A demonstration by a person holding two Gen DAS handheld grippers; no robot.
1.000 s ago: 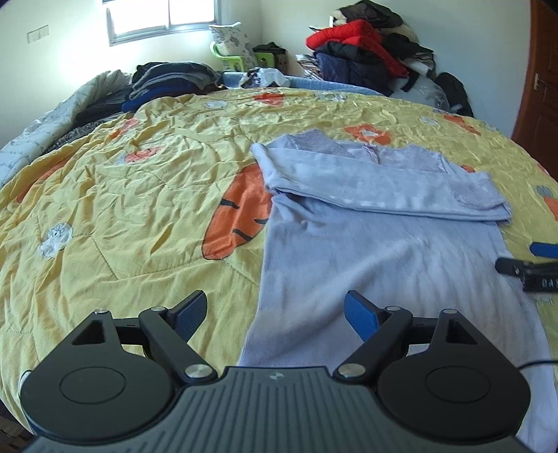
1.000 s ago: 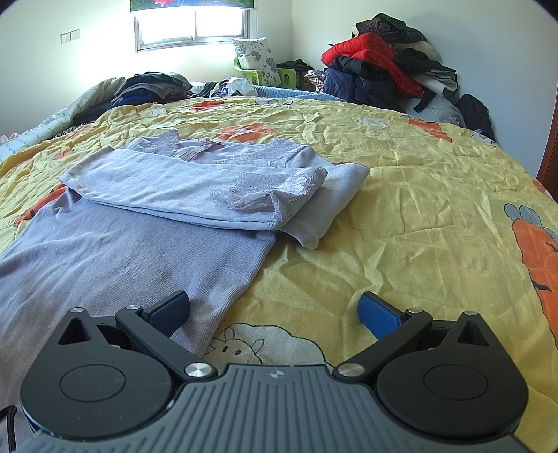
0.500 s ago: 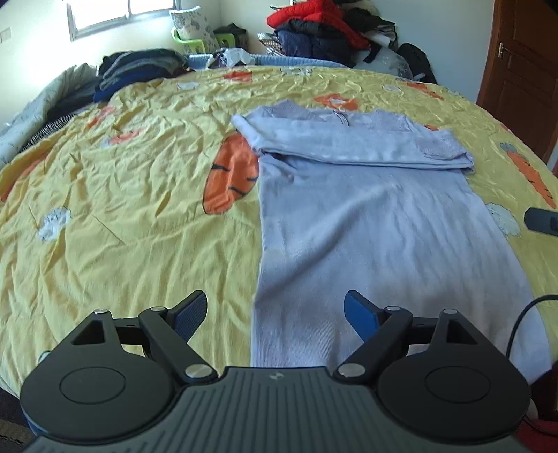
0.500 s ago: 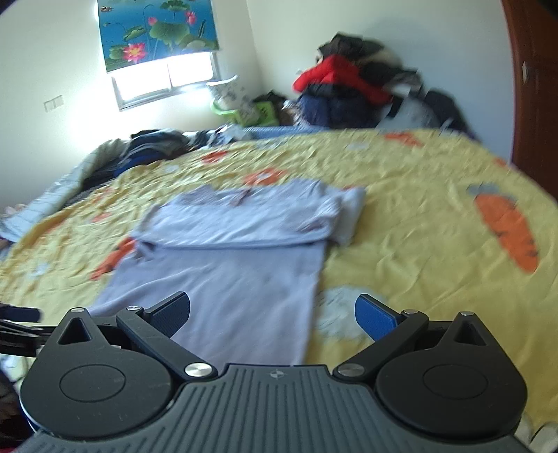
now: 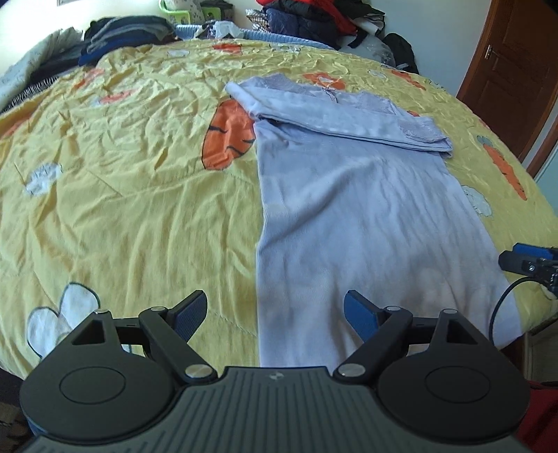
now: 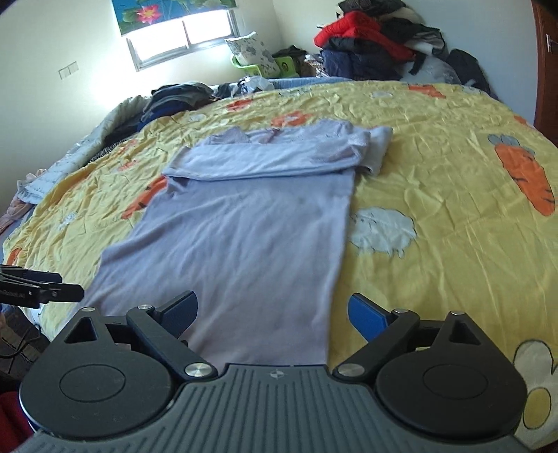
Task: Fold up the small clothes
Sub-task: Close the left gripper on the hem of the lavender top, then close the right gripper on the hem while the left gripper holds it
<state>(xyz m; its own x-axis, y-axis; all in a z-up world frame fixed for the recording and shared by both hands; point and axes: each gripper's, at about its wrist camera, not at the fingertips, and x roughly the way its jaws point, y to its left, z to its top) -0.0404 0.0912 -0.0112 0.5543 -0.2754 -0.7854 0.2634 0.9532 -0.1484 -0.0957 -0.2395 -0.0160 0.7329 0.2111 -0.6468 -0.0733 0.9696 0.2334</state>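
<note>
A lavender long-sleeved garment (image 5: 348, 209) lies flat on the yellow carrot-print bedspread (image 5: 139, 174), with its sleeves folded across the chest (image 6: 272, 156). My left gripper (image 5: 275, 313) hovers open over the hem's left edge, with nothing between its pads. In the right wrist view my right gripper (image 6: 273, 312) hangs above the hem's right edge. Its jaws are closing slightly but stand wide, and the pads press on nothing. Each gripper shows at the edge of the other's view: the right gripper (image 5: 530, 261) and the left gripper (image 6: 52, 289).
Piles of clothes, with a red jacket (image 6: 355, 28) on top, sit at the far right of the bed. Dark folded clothes (image 6: 178, 94) lie at the far left. A wooden door (image 5: 505, 69) stands to the right. The bed's near edge is just below both grippers.
Both grippers have drawn back from the folded sleeves toward the near hem, so the whole garment now shows. The right gripper's fingers have narrowed a little.
</note>
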